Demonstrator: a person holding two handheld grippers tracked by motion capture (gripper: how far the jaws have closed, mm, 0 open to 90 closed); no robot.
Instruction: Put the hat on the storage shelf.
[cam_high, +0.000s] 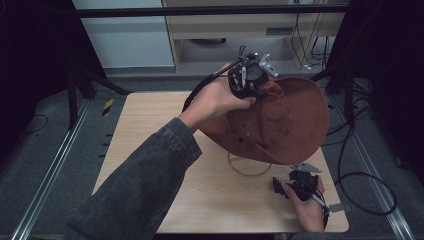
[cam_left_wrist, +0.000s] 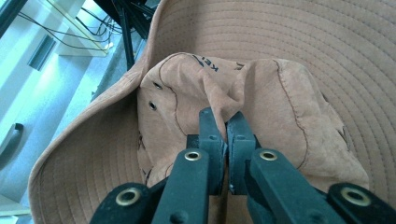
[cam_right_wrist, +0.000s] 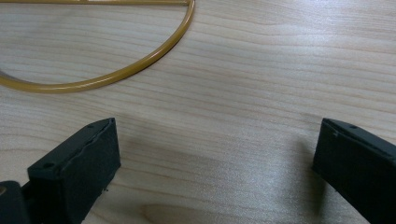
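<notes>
— Firstly, left tongs (cam_left_wrist: 226, 123)?
— We list them pinched tight on a fold in the crown of the brown hat (cam_high: 295, 117), held tilted above the worktop (cam_high: 150, 120).
— Right tongs (cam_right_wrist: 215, 158)?
— We note them spread wide, empty, low over the worktop near a yellow ring (cam_right_wrist: 116, 74) under the hat.

The left arm wears a dark denim sleeve (cam_high: 145, 180) with a stitched cuff. Both tongs, left (cam_left_wrist: 226, 122) and right (cam_right_wrist: 217, 158), are black, with brass-ringed screws, grey three-cornered plates and trailing black cables.
</notes>
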